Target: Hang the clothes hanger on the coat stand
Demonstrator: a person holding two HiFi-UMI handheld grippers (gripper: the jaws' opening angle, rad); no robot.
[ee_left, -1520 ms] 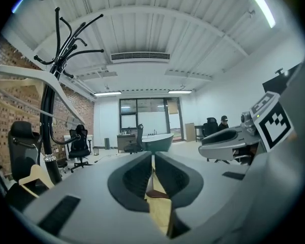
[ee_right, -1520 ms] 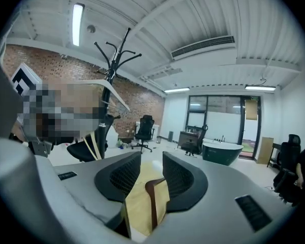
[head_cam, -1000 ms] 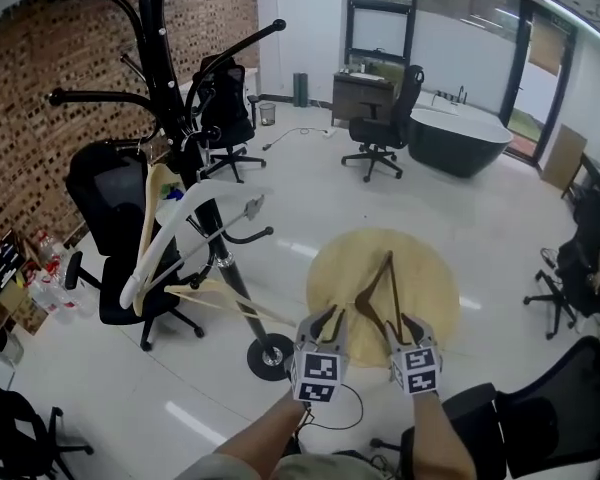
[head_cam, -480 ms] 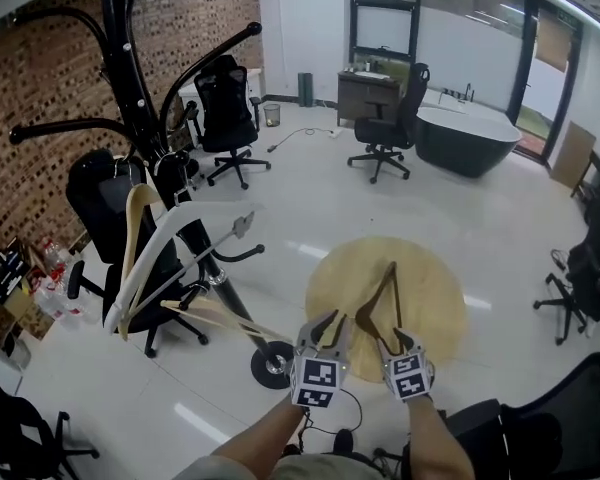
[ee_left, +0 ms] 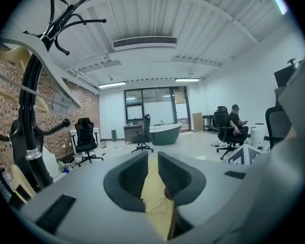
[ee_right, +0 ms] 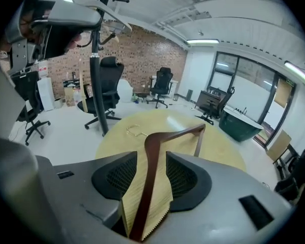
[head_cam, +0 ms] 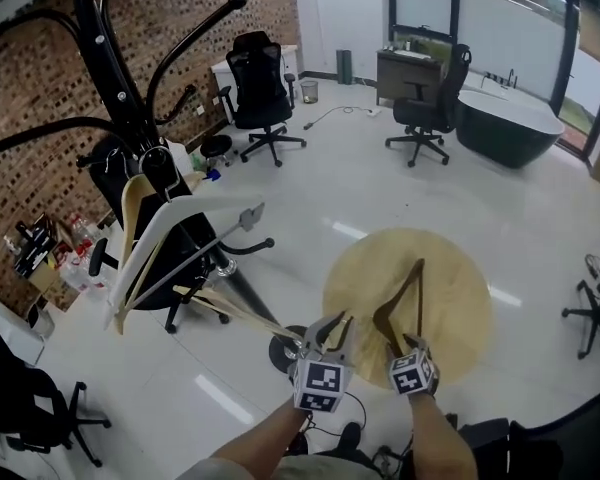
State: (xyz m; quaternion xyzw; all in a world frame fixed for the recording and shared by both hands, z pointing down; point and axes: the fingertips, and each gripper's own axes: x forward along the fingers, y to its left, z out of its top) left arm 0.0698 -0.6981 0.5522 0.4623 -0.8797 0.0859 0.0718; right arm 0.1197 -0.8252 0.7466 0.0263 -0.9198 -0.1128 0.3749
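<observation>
The only print that can be made out is the black-and-white square pattern on the two marker cubes (head_cam: 318, 383); it carries no readable words.

A round pale wooden table (head_cam: 460, 313) is seen on a glossy white floor (head_cam: 310, 188), with a brick wall (head_cam: 40, 88) at the left, a dark bathtub (head_cam: 510, 128) far right and glass panels behind it. At least five black office chairs (head_cam: 260, 78) are counted in the head view, and one seated person (ee_left: 236, 123) is caught far off in the left gripper view.

One black coat stand (head_cam: 110, 58) is seen at the left, leaning in the head view. One white hanger (head_cam: 170, 233) is hung on it, together with pale wooden hangers (head_cam: 130, 203) whose number cannot be settled.

One dark brown wooden hanger (head_cam: 412, 283) is laid flat on the near part of the table, well apart from the stand.

The right gripper (head_cam: 405, 340) is held wide, its jaws having just been opening. One arm of the dark hanger (ee_right: 178, 132) is passed between them, with table showing on both sides, so it is not clamped.

The left gripper (head_cam: 330, 320) is kept just left of it, its jaws parted by a narrow gap with nothing caught between them.
</observation>
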